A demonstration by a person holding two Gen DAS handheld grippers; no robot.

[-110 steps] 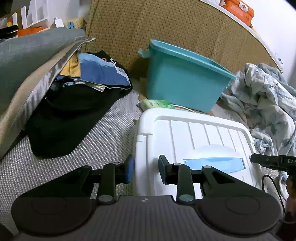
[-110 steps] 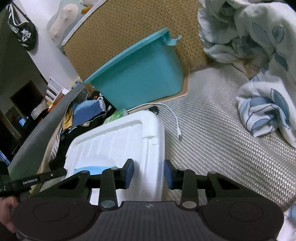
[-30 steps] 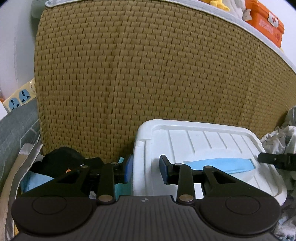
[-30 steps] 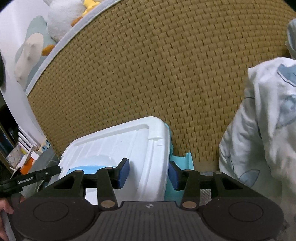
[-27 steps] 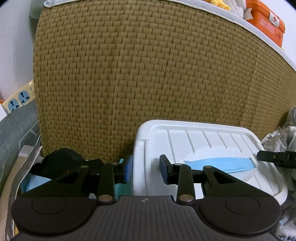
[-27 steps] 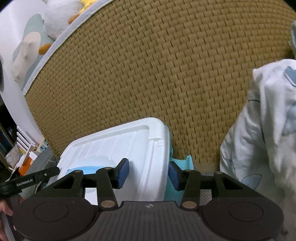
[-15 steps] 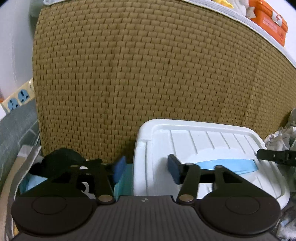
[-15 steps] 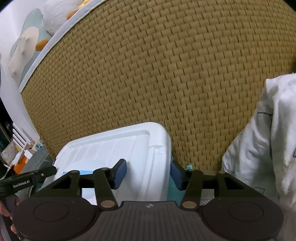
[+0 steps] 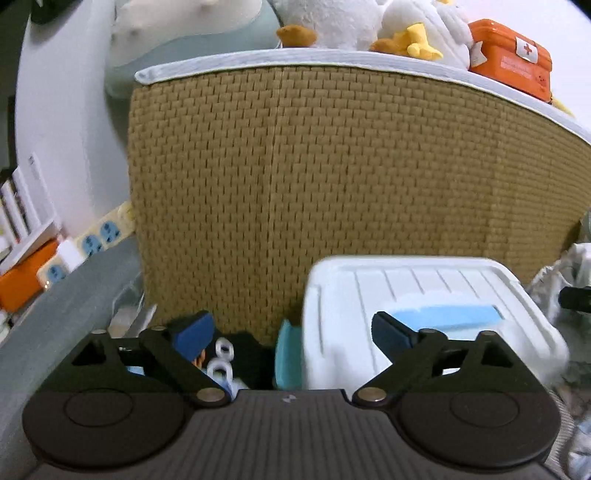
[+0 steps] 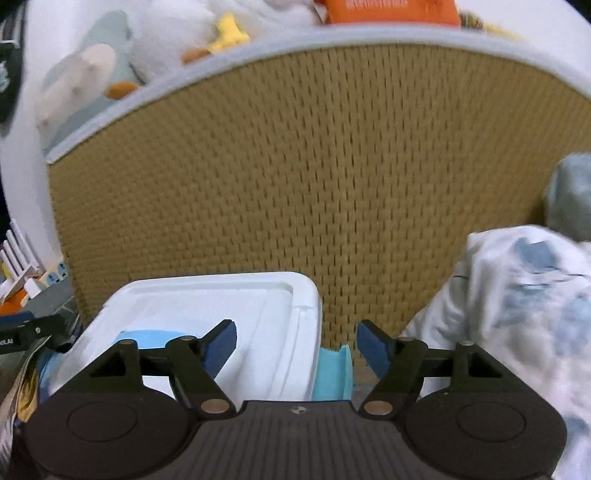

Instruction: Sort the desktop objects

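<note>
A white lid [image 9: 406, 295] with a light blue handle lies on top of the teal bin [image 9: 286, 358], close against the woven headboard. My left gripper [image 9: 291, 332] straddles the lid's left edge. Its jaws are opening wide and the pads are clear of the plastic. In the right wrist view the lid [image 10: 207, 306] covers the bin [image 10: 330, 374], whose teal lip shows at the lid's right edge. My right gripper [image 10: 297, 347] spans that edge, jaws opening, and neither pad touches it.
The tan woven headboard [image 9: 332, 184] rises right behind the bin, with plush toys [image 9: 332, 14] and an orange first-aid box [image 9: 509, 62] on top. A floral quilt [image 10: 517, 314] lies to the right. Dark clothes [image 9: 251, 354] and a grey pillow [image 9: 55, 314] are at the left.
Both grippers were shut on the lid's two edges and have let go, jaws spreading wide. Both views have risen and tipped up, showing the headboard's top. The lid stays on the bin.
</note>
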